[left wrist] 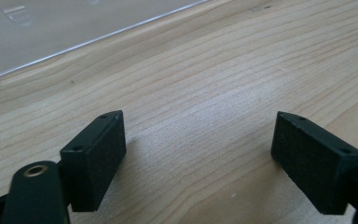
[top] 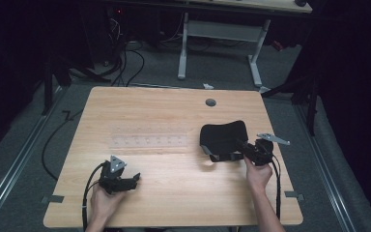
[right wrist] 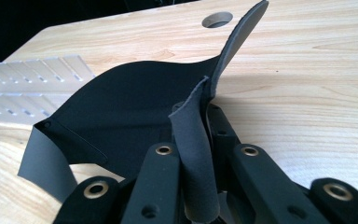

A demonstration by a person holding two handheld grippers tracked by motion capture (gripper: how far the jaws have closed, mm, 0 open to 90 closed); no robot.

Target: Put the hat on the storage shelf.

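Right claw (right wrist: 200,186) pinched black pad's (top: 223,135) folded edge, frame centre-right; lift slowly, keeping grip deep; left claw (left wrist: 198,158) spread, idle.

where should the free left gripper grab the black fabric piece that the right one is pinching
Best guess: the left edge of the black fabric piece, where a strap-like flap hangs loose. Come in from the left, low along the wooden table. The right gripper already pinches the right edge into a raised fold, so the far side is the loose one. The left gripper is open with nothing between its jaws.
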